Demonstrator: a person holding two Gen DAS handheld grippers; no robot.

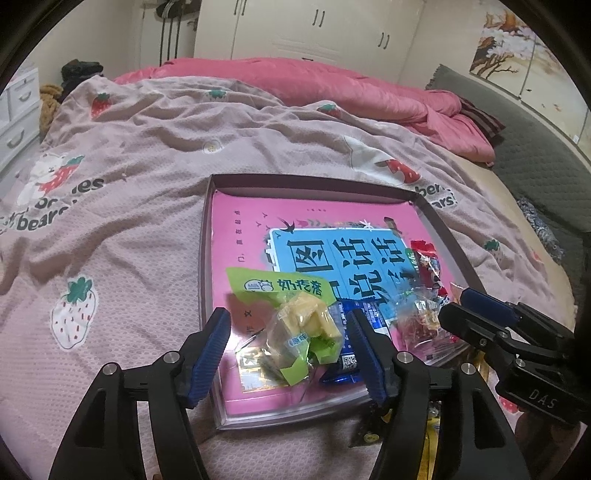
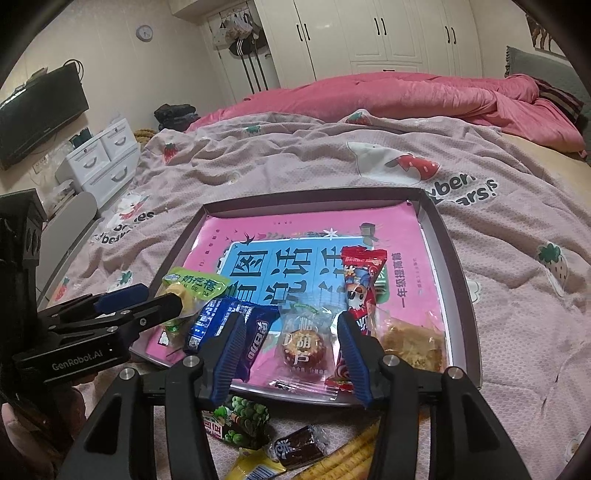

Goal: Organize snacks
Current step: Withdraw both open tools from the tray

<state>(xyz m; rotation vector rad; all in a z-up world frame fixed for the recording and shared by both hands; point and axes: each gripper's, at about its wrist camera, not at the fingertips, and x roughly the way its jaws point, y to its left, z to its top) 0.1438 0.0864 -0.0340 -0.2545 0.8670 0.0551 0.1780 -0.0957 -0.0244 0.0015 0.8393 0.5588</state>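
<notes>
Left wrist view: a pink strawberry-print bedspread (image 1: 155, 155) is covering the bed, with a rumpled pink quilt (image 1: 314, 88) lying behind it and white wardrobes (image 1: 314, 26) standing along the wall. A shallow tray (image 1: 448, 229) is sitting on the bedspread, lined with a pink book (image 1: 251, 236). The left gripper (image 1: 290, 347) is angling down over the tray's near end, its jaws standing apart on either side of a green-and-yellow snack packet (image 1: 299, 325) without pressing it. A blue packet (image 1: 369, 317) is lying just beside.

Right wrist view: a television (image 2: 40, 114) and white drawers (image 2: 103, 162) are lining the left wall. The right gripper (image 2: 291, 354) is pointing down at the tray's near edge, jaws apart around a round red candy in clear wrap (image 2: 304, 345); I cannot tell whether they are touching it. A red packet (image 2: 360, 280) is lying alongside, and more snacks (image 2: 243, 421) are waiting on the bedspread outside the tray.
</notes>
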